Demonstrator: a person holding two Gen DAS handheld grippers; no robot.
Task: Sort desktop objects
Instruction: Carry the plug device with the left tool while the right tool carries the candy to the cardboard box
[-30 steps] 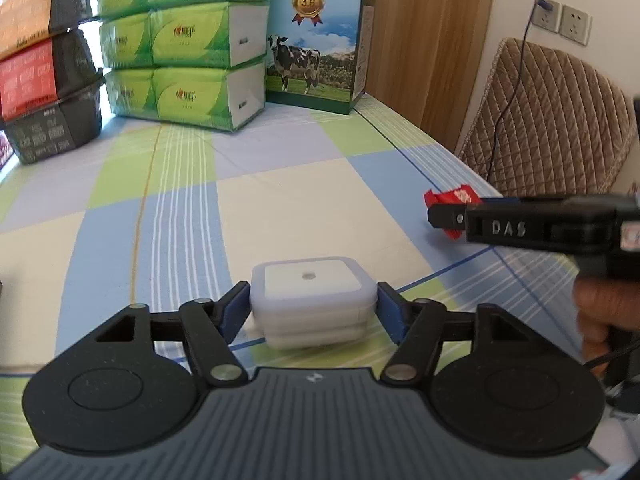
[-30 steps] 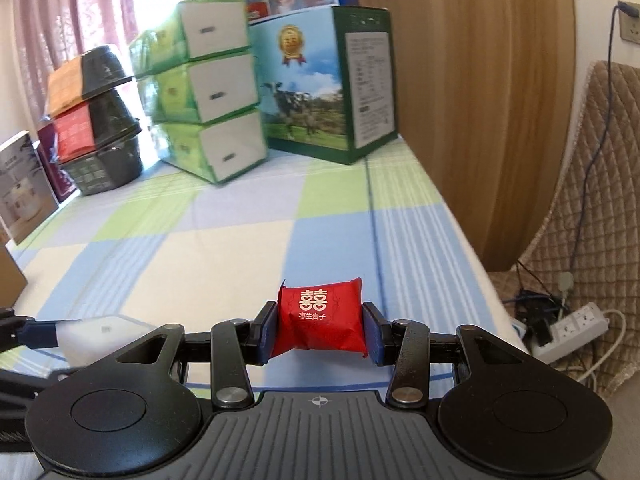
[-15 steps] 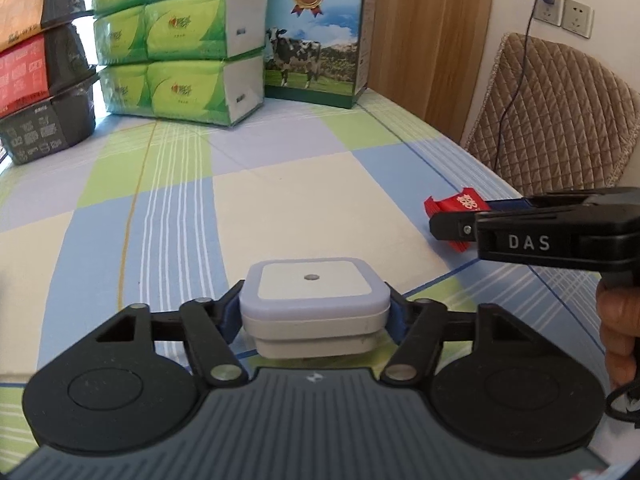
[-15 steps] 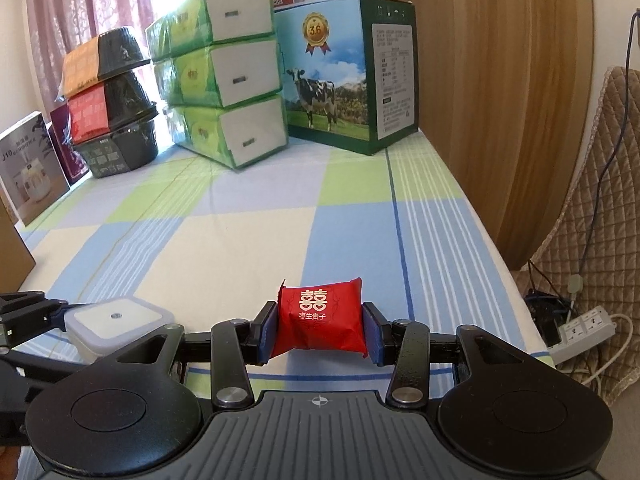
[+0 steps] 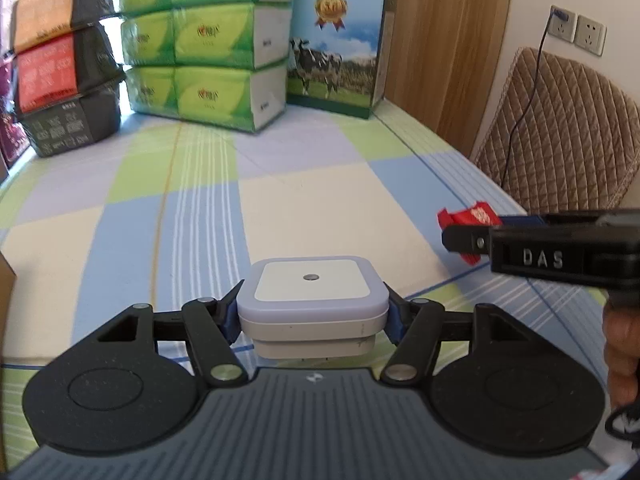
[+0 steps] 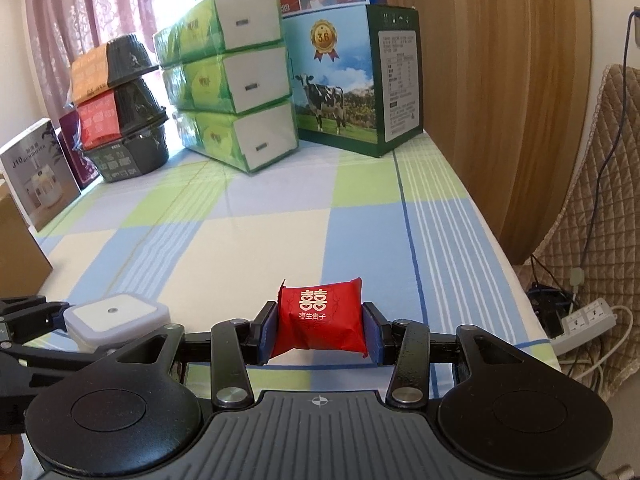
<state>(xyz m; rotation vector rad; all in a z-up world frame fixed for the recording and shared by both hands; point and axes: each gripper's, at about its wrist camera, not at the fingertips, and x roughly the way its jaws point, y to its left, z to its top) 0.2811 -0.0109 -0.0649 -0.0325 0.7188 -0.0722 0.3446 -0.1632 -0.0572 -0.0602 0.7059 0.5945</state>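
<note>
My left gripper point(image 5: 312, 316) is shut on a white square plug-in night light point(image 5: 312, 304), held above the checked tablecloth point(image 5: 200, 208). In the right wrist view my right gripper point(image 6: 320, 332) is shut on a red candy packet point(image 6: 320, 320) with gold characters. The left wrist view shows the right gripper point(image 5: 468, 240) at the right with the red candy packet point(image 5: 466, 216) poking past its fingers. From the right wrist camera the night light point(image 6: 114, 316) and the left gripper's fingers point(image 6: 44, 312) appear at the lower left.
Along the back of the table stand stacked green tissue packs point(image 5: 208, 44), a milk carton box with a cow point(image 5: 336, 52) and stacked black noodle bowls point(image 5: 68, 76). A quilted chair point(image 5: 560, 132) is at the right, a power strip point(image 6: 588, 320) on the floor.
Both grippers have risen and tilted to look farther across the table, each keeping its object. The night light now sits higher above the cloth.
</note>
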